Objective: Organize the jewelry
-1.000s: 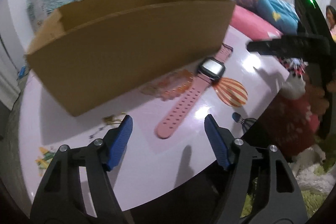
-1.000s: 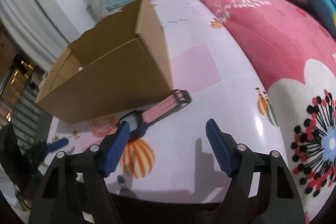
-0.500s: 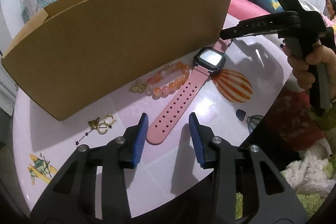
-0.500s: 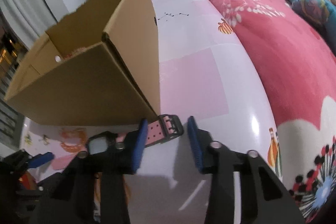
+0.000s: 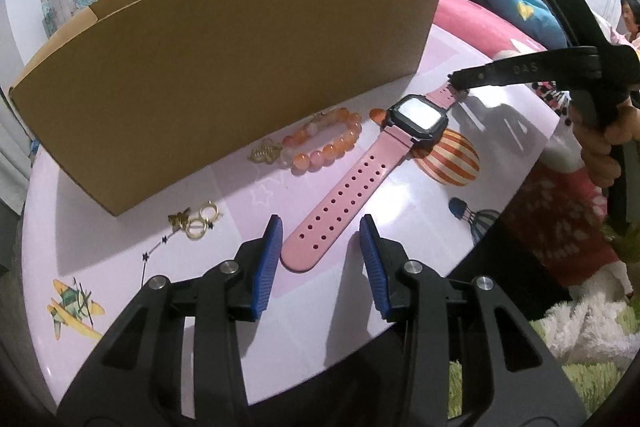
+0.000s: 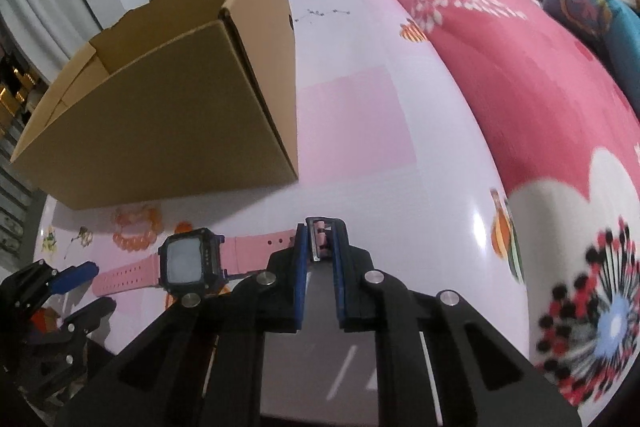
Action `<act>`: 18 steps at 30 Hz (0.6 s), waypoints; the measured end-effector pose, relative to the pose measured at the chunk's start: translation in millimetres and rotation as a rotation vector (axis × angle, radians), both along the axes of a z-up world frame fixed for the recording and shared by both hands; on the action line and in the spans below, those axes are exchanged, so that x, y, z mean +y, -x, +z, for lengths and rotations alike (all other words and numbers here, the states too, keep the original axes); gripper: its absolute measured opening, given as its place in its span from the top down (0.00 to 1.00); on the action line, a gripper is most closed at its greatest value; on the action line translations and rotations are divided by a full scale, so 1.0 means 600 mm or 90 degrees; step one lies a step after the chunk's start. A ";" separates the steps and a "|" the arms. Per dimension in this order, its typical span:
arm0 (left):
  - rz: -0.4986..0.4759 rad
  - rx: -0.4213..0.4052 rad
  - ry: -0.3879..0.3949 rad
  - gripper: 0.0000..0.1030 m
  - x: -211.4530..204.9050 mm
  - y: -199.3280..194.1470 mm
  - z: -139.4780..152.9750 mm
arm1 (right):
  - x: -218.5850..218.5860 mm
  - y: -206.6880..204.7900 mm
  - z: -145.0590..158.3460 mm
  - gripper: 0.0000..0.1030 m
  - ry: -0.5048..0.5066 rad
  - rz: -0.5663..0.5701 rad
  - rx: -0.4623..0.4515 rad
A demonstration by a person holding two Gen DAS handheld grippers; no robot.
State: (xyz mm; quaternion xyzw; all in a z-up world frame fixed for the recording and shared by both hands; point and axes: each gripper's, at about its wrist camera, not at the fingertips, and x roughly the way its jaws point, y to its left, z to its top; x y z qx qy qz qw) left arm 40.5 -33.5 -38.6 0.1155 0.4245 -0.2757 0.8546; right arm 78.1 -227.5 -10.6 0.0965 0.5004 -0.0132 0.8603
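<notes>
My right tongs [image 6: 320, 247] are closing on the buckle end of the pink watch [image 5: 360, 183], which lies flat on the worktop [image 5: 200, 291] beside the cardboard box [image 5: 224, 67]. My left tongs [image 5: 320, 259] stand half open, straddling the strap's holed tip without pressing it.
</notes>
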 end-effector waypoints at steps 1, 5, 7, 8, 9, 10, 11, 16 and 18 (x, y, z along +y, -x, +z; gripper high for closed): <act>-0.002 0.000 -0.001 0.63 0.005 0.002 0.001 | 0.000 0.006 -0.001 0.89 0.000 -0.003 0.003; -0.006 -0.007 -0.009 0.63 0.011 0.015 0.002 | 0.001 0.030 0.000 0.88 0.000 0.001 0.014; -0.005 -0.009 -0.011 0.63 0.013 0.017 0.002 | 0.004 0.039 0.007 0.85 0.005 0.022 0.010; -0.004 -0.009 -0.009 0.63 0.013 0.018 0.002 | 0.007 0.043 0.012 0.82 0.009 0.033 0.004; -0.003 -0.007 -0.006 0.63 0.014 0.018 0.002 | 0.012 0.047 0.019 0.71 0.012 0.046 -0.004; -0.002 -0.006 -0.003 0.63 0.014 0.018 0.002 | 0.021 0.051 0.030 0.55 0.016 0.075 -0.019; -0.001 -0.005 -0.002 0.63 0.013 0.019 0.002 | 0.029 0.052 0.035 0.48 0.019 0.094 -0.028; 0.009 -0.015 0.001 0.63 0.013 0.022 0.001 | 0.095 0.047 0.032 0.34 0.018 0.271 -0.033; 0.012 -0.019 0.007 0.63 0.016 0.025 0.003 | 0.108 0.037 0.018 0.34 0.034 0.308 -0.021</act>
